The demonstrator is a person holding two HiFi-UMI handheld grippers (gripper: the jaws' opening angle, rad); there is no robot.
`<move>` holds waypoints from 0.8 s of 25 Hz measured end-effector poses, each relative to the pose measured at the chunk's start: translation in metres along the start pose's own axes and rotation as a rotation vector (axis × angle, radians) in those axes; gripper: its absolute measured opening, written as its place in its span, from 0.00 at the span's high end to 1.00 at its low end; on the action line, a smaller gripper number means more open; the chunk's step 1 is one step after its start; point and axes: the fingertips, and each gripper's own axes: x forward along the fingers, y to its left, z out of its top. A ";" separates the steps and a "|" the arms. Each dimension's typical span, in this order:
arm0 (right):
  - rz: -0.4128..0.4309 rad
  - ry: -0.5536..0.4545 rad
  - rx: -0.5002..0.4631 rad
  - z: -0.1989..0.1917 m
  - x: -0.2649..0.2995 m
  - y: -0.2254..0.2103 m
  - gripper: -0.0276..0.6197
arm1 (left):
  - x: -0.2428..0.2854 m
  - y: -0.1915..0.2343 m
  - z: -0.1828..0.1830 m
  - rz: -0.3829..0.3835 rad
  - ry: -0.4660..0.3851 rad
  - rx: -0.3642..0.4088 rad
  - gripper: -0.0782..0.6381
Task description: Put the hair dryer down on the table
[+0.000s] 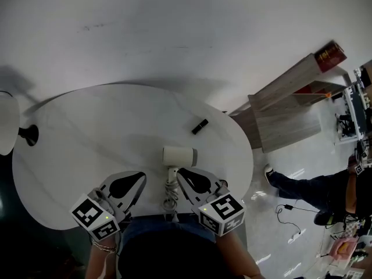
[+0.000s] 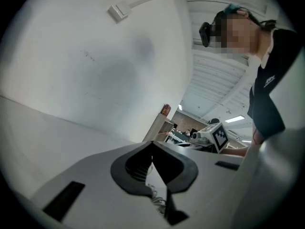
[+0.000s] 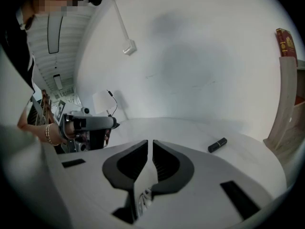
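The white hair dryer lies on its side in the middle of the white oval table, handle toward me, with its coiled cord trailing to the near edge. My right gripper hovers just right of the handle, apart from it, jaws shut with nothing between them; a bit of cord shows below the jaws. My left gripper hovers left of the cord, jaws closed tip to tip and empty. Neither gripper view shows the dryer's body.
A small black stick-shaped object lies beyond the dryer. A white lamp on a black base stands at the table's left edge. A wooden shelf with a red box stands right; a seated person is beyond it.
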 end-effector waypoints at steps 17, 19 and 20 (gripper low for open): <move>0.020 -0.124 -0.101 0.073 -0.033 -0.008 0.92 | -0.001 -0.002 0.047 0.040 -0.032 0.092 0.88; 0.010 -0.145 -0.122 0.085 -0.038 -0.009 0.92 | -0.002 -0.001 0.055 0.044 -0.043 0.106 0.88; 0.018 -0.159 -0.136 0.090 -0.040 -0.009 0.92 | -0.002 -0.001 0.059 0.047 -0.049 0.114 0.88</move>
